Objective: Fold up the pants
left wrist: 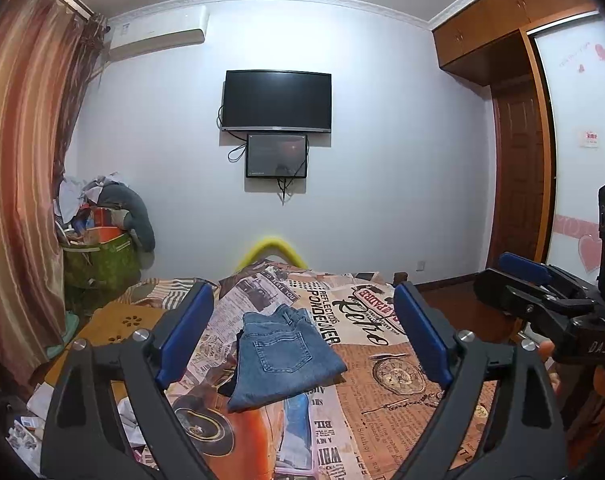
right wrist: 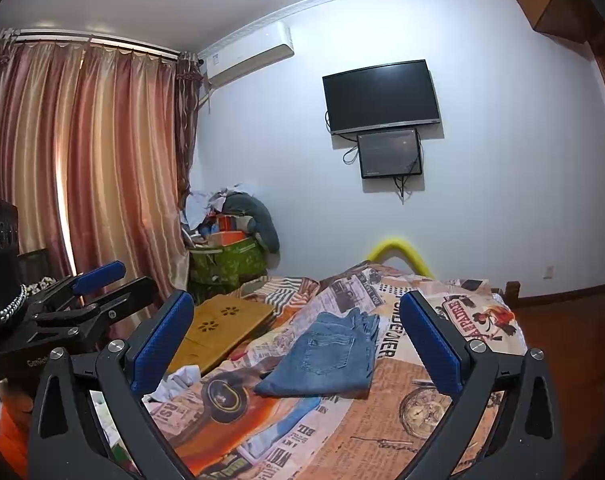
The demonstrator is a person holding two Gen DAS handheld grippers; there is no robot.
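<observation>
Jeans (left wrist: 280,356) sit folded into a compact stack on the bed (left wrist: 382,400), back pocket facing up, waistband end toward the far wall. Folded edge faces the near side. Something dark pokes out under their left edge; can't tell what it is.

Left gripper (left wrist: 302,336): fingers spread wide, nothing between them, held above the bed, not touching the jeans. In its own view the jeans show in the gap between the blue pads (left wrist: 182,332).

Right gripper (right wrist: 298,340): also spread wide, nothing held, above the bed and clear of the jeans. It also shows in the left view at the right edge (left wrist: 542,292); the left one shows at the left edge of the right view (right wrist: 90,292). Both are side by side on the near side of the jeans.

Bedspread is a newspaper/retro print with a pocket watch (left wrist: 398,376) and an orange car (right wrist: 226,392). Wooden lap tray (right wrist: 218,332) lies on the bed left of the jeans, apart from them. Crumpled white paper or cloth (right wrist: 182,376) is near the tray's front corner.

Far wall: black TV (left wrist: 276,100), smaller screen (left wrist: 276,156) right below it, cables hanging. Air conditioner (left wrist: 158,32) up left. Striped curtains (right wrist: 82,160) on the left, a heap of clothes and boxes (right wrist: 230,236) in the corner. Wood wardrobe (left wrist: 502,20) on the right. Yellow curved thing (left wrist: 272,250) past the foot of the bed.
</observation>
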